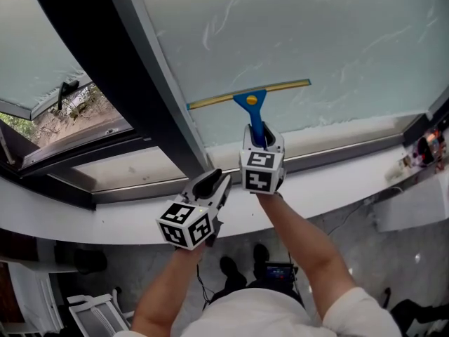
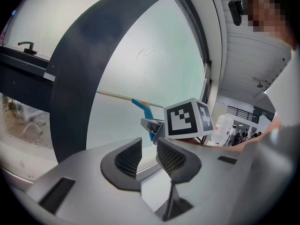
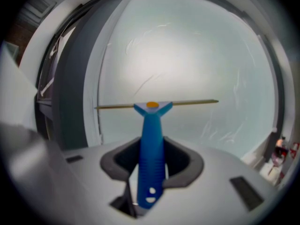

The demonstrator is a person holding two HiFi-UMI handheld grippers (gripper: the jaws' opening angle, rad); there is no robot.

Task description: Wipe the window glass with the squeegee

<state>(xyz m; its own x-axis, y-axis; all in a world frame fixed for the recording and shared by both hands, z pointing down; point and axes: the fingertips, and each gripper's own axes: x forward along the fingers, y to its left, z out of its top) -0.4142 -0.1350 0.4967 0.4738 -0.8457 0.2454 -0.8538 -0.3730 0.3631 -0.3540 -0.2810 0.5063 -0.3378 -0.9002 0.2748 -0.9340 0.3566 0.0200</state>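
The squeegee (image 1: 253, 109) rests with its blade across the lower part of the window glass (image 1: 330, 34), its handle running down between the jaws of the right tongs (image 1: 263, 140). The left tongs (image 1: 214, 184) sit lower and just left of them, over the sill (image 1: 337, 175) that runs along the foot of the glass. A slanting frame post (image 1: 116, 62) stands left of the pane. Further left, beyond the post, is a second window (image 1: 35, 48). The floor (image 1: 365, 258) lies below the sill.
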